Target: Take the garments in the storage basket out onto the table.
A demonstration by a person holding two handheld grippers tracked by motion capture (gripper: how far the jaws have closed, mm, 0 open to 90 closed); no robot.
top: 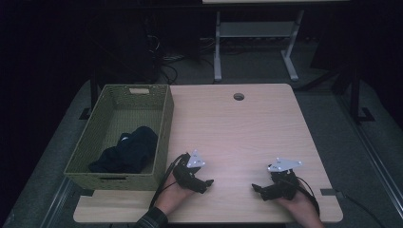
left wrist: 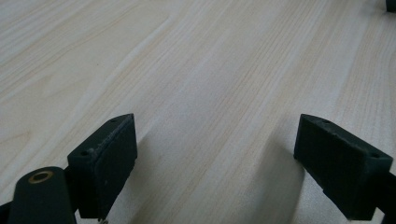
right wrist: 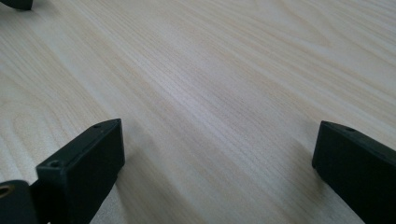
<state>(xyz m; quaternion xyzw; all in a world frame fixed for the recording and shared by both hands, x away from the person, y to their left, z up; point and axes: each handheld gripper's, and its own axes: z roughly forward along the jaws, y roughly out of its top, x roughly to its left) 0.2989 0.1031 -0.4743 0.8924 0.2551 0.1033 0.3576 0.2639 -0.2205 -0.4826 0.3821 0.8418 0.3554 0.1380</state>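
A green woven basket (top: 164,124) stands on the left side of the light wooden table (top: 237,133). A dark bundle of cloth (top: 126,151) lies inside it, toward its near end. My left gripper (top: 205,183) rests low over the table near the front edge, just right of the basket, pointing right. Its jaws stand wide apart with bare wood between them (left wrist: 215,158). My right gripper (top: 258,189) sits near the front right, pointing left toward the other one. It is open too, over bare wood (right wrist: 217,158).
A round cable hole (top: 238,96) is in the table's far edge. Behind the table stands a white metal frame (top: 252,42) on the dark floor. Cables trail from both grippers toward the front edge.
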